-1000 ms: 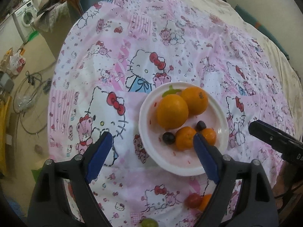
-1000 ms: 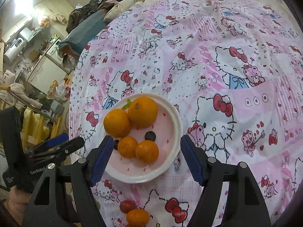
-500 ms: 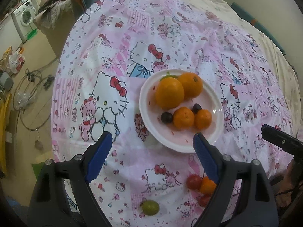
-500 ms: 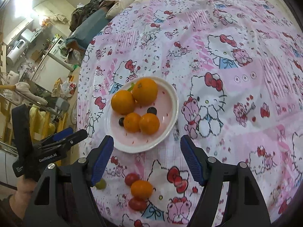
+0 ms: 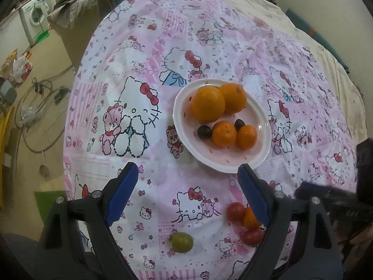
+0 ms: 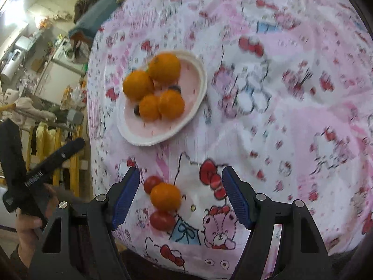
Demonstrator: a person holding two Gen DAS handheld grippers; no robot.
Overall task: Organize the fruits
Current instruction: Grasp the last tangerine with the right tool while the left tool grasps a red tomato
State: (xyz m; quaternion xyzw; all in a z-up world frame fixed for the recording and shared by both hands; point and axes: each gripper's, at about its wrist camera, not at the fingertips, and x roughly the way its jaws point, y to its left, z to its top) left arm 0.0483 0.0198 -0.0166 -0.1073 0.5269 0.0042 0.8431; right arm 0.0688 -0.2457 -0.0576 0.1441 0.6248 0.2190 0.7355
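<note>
Evidently the step in hand is fetching the loose fruit that has not yet reached the white plate (image 5: 263,126), which sits on the Hello Kitty cloth (image 5: 130,107). Both tools are spread wide and carry nothing: the left gripper (image 5: 186,193) hangs above the cloth on the near side of the plate, and the right gripper (image 6: 180,194) hangs over a small cluster just nearer than the plate.

That cluster is a mandarin (image 6: 165,196) with one cherry tomato (image 6: 151,183) touching it on the plate side and a second cherry tomato (image 6: 162,219) touching it on the near side. A green grape (image 5: 182,245) lies apart from them, nearest the table edge. On the plate lie two large oranges (image 5: 208,103), two small mandarins (image 5: 224,133) and two dark grapes (image 5: 204,132), packed toward its far half, so its near half is bare.

The right gripper seems best placed: the mandarin lies between its fingers, toward the left one, so the next move probably calls for centring, lowering and a gentle close. The tomatoes touching it may roll when it lifts.
</note>
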